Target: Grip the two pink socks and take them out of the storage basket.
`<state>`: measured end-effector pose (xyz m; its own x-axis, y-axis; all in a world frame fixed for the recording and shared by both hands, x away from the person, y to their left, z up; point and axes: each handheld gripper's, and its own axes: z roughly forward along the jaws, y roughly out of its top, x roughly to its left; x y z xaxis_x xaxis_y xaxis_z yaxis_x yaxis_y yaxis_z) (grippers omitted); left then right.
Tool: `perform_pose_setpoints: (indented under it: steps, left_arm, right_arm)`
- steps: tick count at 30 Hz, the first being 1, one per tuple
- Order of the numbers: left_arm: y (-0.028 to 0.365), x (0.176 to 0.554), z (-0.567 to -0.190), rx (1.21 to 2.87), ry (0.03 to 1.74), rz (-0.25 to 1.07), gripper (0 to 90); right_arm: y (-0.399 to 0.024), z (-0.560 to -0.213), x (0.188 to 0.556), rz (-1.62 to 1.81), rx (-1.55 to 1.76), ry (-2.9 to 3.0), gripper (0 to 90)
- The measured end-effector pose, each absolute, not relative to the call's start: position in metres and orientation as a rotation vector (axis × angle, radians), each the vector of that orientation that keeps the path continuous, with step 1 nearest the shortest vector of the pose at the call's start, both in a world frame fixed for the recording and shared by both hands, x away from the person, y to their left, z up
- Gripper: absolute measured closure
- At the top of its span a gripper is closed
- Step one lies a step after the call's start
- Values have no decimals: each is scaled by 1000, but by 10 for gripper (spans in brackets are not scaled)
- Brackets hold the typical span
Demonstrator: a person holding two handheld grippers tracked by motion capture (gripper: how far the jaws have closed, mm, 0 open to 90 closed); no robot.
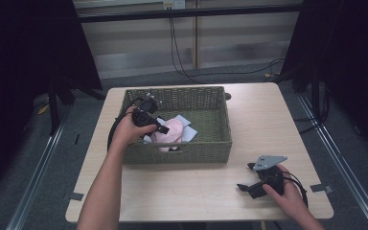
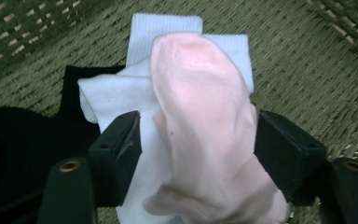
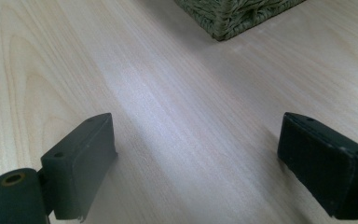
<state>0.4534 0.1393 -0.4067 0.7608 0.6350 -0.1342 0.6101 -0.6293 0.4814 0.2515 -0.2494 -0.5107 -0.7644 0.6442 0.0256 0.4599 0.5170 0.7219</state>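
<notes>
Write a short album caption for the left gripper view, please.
Left gripper, jaws wide around a pink sock lying on white socks in a green woven basket.

A pale wooden table (image 1: 206, 184) carries a green woven basket (image 1: 206, 148), set toward its far left

pink sock (image 2: 205, 126) cut off below, black cloth (image 2: 23, 144) cropped

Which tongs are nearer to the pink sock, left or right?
Left. The left tongs straddle the pink sock inside the basket; the right tongs rest on the table, outside it.
</notes>
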Motion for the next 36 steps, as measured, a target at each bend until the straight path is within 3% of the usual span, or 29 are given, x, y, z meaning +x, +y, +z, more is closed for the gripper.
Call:
perform_pose_setpoints:
  steps: [3,7,12,36]
  left_arm:
    - [139,454,-410,2464,962,68,443]
    - [138,457,-411,2500,1014,71,667]
    - [139,457,-406,2500,1051,39,861]
    - [149,443,-344,2405,1046,2,885]
  right_arm:
    - [-249,-511,251,1087,936,2514,105]
    - [-249,-511,251,1087,937,2514,104]
    - [-249,-511,251,1087,936,2514,105]
    - [-249,-511,251,1089,940,2512,104]
